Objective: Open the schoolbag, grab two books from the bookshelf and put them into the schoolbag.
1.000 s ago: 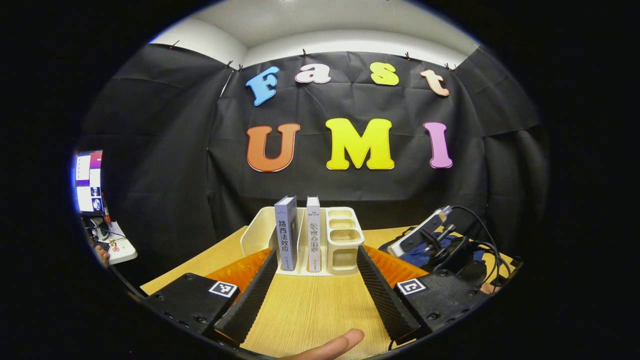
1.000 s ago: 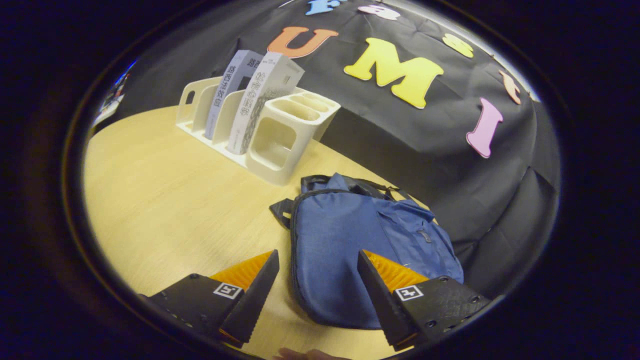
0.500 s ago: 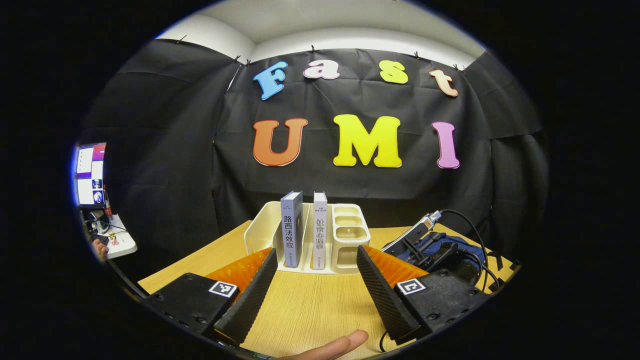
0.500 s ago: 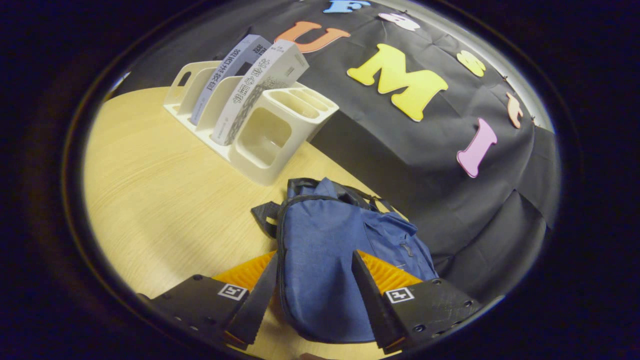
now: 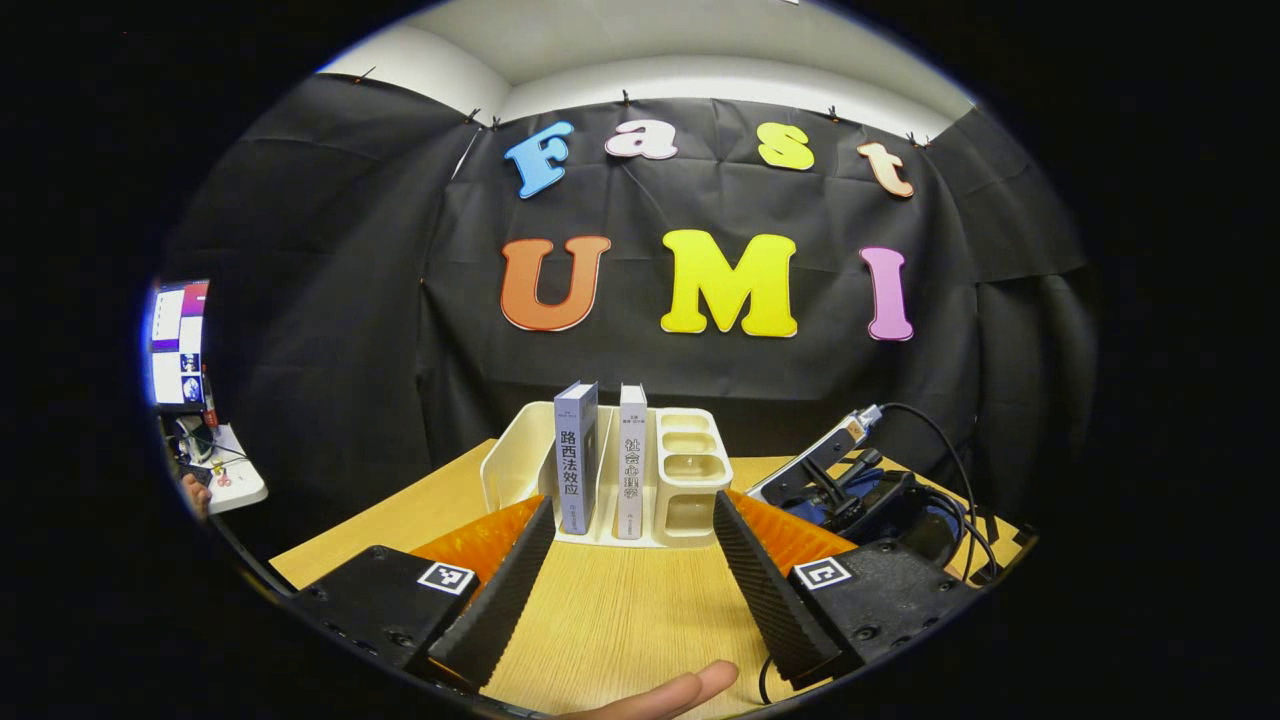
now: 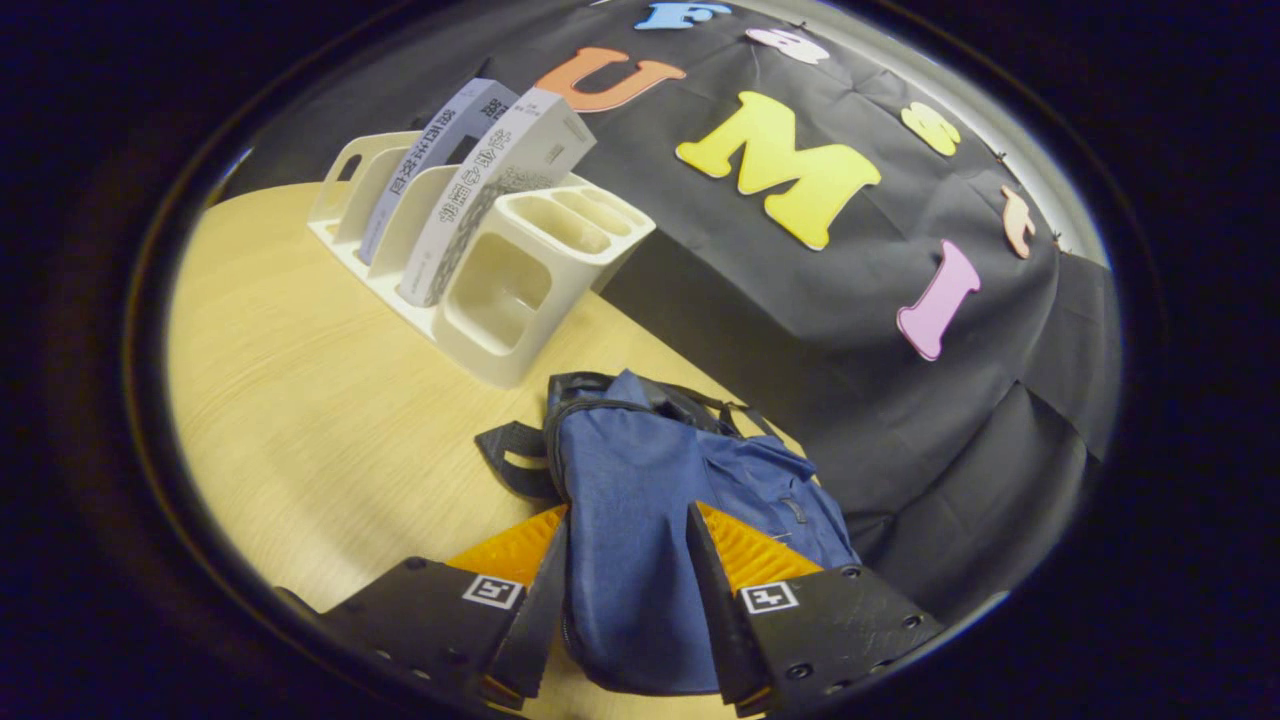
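Item: right gripper (image 6: 625, 545), lower centre of the right gripper view. Its jaws straddle the blue schoolbag (image 6: 650, 510), narrowed onto a fold of the cloth; whether both fingers press on it, I cannot tell. I judge this placing suits the opening step, since the bag looks closed.

Item: schoolbag, lying flat on the wooden table (image 6: 300, 400), black straps at its upper end, just beside the rack.

Item: left gripper (image 5: 630, 545), bottom of the left gripper view. Jaws spread wide, holding nothing, hovering over the table and pointed at the rack; I keep it lined up there, I judge, ready for the books.

Item: cream bookshelf (image 5: 690, 470), centre of that view. Contents: a grey-blue book (image 5: 575, 455) and a white book (image 5: 631, 460), upright in neighbouring slots; the leftmost slot looks vacant, and the small square cubbies on the right look vacant too.

Item: fingertip (image 5: 670, 692), bottom edge.
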### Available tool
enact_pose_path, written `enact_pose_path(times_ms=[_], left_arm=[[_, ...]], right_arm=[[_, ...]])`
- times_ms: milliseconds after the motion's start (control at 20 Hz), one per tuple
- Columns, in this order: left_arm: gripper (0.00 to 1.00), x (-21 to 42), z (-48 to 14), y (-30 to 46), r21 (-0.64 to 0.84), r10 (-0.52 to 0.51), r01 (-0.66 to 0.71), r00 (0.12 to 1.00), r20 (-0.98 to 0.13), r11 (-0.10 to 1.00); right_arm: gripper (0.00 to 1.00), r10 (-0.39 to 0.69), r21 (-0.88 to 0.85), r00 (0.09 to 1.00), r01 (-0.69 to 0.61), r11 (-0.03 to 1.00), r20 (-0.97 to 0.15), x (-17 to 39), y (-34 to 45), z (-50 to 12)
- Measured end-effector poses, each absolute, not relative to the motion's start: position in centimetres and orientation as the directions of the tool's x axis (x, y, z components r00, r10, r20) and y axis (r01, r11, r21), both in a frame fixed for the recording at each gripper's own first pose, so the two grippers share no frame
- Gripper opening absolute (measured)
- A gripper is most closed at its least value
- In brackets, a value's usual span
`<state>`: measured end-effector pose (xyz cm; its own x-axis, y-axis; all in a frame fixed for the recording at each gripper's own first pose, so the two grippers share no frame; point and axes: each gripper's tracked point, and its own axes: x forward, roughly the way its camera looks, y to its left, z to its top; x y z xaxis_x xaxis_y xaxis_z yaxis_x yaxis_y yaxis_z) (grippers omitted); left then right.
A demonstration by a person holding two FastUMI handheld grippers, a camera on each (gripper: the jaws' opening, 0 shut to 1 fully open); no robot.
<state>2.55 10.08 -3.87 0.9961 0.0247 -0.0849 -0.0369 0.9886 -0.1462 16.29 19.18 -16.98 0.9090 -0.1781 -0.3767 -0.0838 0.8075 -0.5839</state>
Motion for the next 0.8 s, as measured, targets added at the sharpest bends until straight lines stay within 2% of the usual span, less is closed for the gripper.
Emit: enact_pose_path(times_ms=[50,100,150,200,250,300,350,400,600,700,800], left_arm=[[0.99,2.5,-3.8,10.2,-0.154,0.026,-0.039,0.996,-0.085,0.987],[0.99,2.5,-3.9,10.4,-0.157,0.029,-0.042,0.996,-0.087,0.987],[0.99,2.5,-3.9,10.4,-0.157,0.028,-0.042,0.996,-0.087,0.987],[0.99,2.5,-4.0,10.4,-0.157,0.024,-0.038,0.996,-0.086,0.987],[0.99,2.7,-4.1,10.5,-0.161,0.027,-0.041,0.996,-0.087,0.986],[0.99,2.9,-4.3,10.8,-0.168,0.031,-0.046,0.995,-0.093,0.985],[0.99,3.1,-4.6,10.9,-0.177,0.029,-0.047,0.994,-0.103,0.983],[0.99,3.3,-5.1,10.8,-0.186,0.027,-0.049,0.993,-0.115,0.981],[0.98,4.0,-6.3,11.1,-0.179,0.053,-0.081,0.986,-0.158,0.981],[0.99,4.3,-6.4,11.0,-0.153,0.061,-0.085,0.986,-0.157,0.985],[0.98,4.4,-6.3,10.8,-0.133,0.065,-0.085,0.987,-0.149,0.987]], right_arm=[[0.64,-0.171,-0.566,0.902,-0.092,0.819,-0.395,16.3,19.2,-17.5],[0.47,-0.163,-0.549,0.896,-0.103,0.829,-0.413,16.6,19.2,-17.7],[0.47,-0.151,-0.544,0.899,-0.109,0.832,-0.411,16.8,19.3,-17.7],[0.54,-0.14,-0.545,0.906,-0.112,0.831,-0.399,16.9,19.4,-17.4],[0.35,-0.128,-0.552,0.915,-0.115,0.826,-0.383,17.2,19.5,-17.1],[0.28,-0.123,-0.562,0.923,-0.113,0.82,-0.365,17.3,19.4,-16.5],[0.26,-0.118,-0.562,0.929,-0.108,0.82,-0.35,17.2,19.2,-15.9],[0.14,-0.103,-0.549,0.933,-0.112,0.828,-0.345,17.2,19.2,-15.4],[0.12,-0.077,-0.478,0.925,-0.119,0.87,-0.372,17.4,17.4,-14.1],[0.01,-0.057,-0.44,0.919,-0.132,0.888,-0.39,17.3,16.6,-13.3],[0.01,-0.032,-0.405,0.918,-0.143,0.903,-0.395,17.5,15.7,-12.3]])
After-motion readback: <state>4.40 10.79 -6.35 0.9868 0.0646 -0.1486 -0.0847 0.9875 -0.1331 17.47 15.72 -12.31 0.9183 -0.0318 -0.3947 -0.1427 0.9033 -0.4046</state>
